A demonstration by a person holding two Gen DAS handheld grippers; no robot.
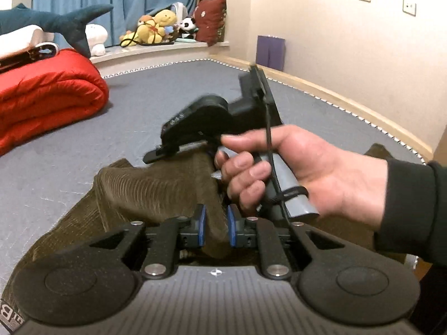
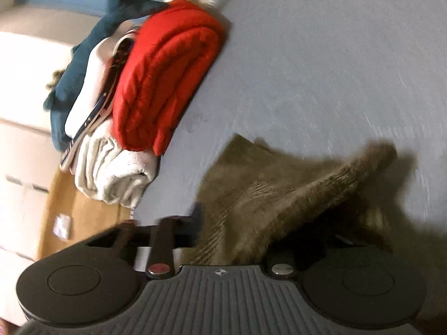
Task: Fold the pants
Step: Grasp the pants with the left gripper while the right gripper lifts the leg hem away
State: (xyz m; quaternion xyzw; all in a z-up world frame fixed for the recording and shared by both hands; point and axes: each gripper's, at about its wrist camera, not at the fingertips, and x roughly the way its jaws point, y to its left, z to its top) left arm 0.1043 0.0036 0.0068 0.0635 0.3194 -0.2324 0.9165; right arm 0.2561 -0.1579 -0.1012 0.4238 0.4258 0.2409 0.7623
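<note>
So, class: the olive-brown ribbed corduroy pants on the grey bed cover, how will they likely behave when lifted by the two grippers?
Probably floppy: the olive-brown ribbed corduroy pants drape and crease between the left gripper and the right gripper. Likely fairly heavy for cloth, since the folds look thick. The ribbing suggests they will hardly slip from the blue pads.

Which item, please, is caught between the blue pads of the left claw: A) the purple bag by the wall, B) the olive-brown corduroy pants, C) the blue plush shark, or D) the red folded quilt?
B: in the left wrist view a fold of the olive-brown corduroy pants runs up between the blue pads of the left claw, which pinch it; the other items lie far off.
</note>
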